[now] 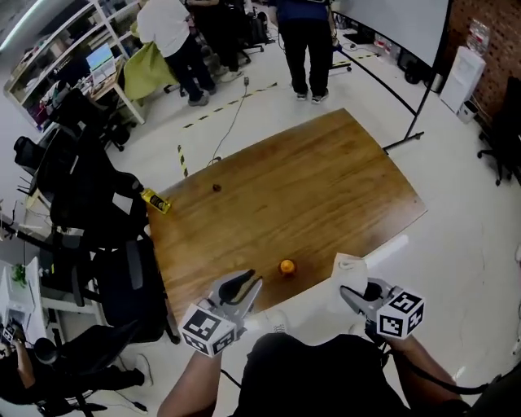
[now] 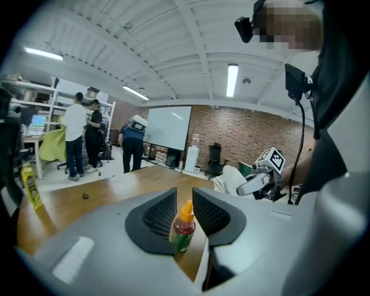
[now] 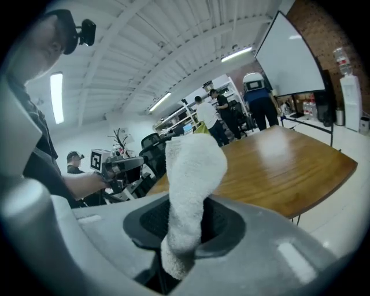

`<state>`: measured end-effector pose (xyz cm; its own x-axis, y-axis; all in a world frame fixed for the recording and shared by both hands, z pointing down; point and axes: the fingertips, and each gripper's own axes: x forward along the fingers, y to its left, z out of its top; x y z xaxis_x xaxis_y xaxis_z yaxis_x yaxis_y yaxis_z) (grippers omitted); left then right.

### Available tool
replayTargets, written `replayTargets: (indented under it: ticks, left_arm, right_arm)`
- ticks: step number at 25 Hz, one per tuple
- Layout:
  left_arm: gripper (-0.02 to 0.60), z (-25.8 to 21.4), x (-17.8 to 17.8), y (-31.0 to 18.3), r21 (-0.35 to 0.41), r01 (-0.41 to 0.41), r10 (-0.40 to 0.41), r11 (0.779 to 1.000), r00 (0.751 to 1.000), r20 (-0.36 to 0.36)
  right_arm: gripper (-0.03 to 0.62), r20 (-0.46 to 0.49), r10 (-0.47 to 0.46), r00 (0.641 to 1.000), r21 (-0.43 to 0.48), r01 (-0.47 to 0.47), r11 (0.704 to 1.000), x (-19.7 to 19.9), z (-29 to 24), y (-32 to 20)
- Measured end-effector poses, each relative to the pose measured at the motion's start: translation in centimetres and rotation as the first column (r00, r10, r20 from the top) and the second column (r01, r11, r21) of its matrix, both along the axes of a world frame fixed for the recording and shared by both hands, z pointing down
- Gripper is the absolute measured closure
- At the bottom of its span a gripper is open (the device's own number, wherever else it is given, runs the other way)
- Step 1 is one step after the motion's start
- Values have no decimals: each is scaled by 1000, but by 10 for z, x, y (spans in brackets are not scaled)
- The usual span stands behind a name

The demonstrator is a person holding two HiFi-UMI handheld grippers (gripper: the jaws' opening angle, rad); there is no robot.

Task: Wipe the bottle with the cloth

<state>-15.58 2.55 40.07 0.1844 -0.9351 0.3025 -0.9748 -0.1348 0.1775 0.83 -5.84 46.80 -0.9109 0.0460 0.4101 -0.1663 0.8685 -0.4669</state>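
Wooden tabletop (image 1: 326, 171), sauce bottle (image 1: 286, 266) upright — likely light, slick, tippy; best gripped at body; left tool (image 1: 248, 285) part open, empty; right tool (image 3: 188, 203) clamped on soft cloth (image 3: 193, 167).

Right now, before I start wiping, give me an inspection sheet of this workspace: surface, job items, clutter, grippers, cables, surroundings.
Surface: wooden table, glossy brown top.
Job's things: bottle with an orange cap, upright near the front edge; white cloth in the right gripper.
Clutter: small dark object toward the far side; yellow item at the left edge.
Grippers: left gripper has its fingers apart, in line with the bottle, not pressing on it; right gripper is shut on the cloth.
Cables: one cable on the floor beyond the table.
Surroundings: people standing, black office chairs, whiteboard.
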Motion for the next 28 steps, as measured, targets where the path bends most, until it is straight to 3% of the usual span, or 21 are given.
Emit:
replayTargets:
  ticks: [2,5,9,14,16,20,24,28]
  left_arm:
    - [469,7,-9,-8,9,-127,128,992,992,-6]
    - [458,24,-9,-19,-17,-283,282,959,959,-31]
    - [446,45,8,-30,-31,-418,418,908,908,-18]
    - [417,63,27,-46,-31,-540,541,841,841,32]
    - [405,67,30,-54,-31,-549,550,835,834,41]
    - [393,77,33,-67,-68,-509,509,858,860,-13]
    - [434,81,43,-67,-36,-544,544,838,839,-14]
    - [433,82,43,-67,-21,-545,544,838,838,-35]
  right_arm:
    - [516,10,82,997,-7,-82,997,-18,1,6]
    - [516,25,217,976,-31,-216,976,-34,2,12]
    - [516,66,346,936,-129,-336,933,-41,10,21]
    - [516,122,431,894,-237,-396,887,-55,28,39]
    - [516,151,447,882,-272,-398,876,-65,37,42]
    - [516,212,482,850,-320,-406,856,-82,49,39]
    - [516,277,511,814,-313,-427,849,-89,50,35]
    - [516,294,510,808,-281,-437,854,-95,54,32]
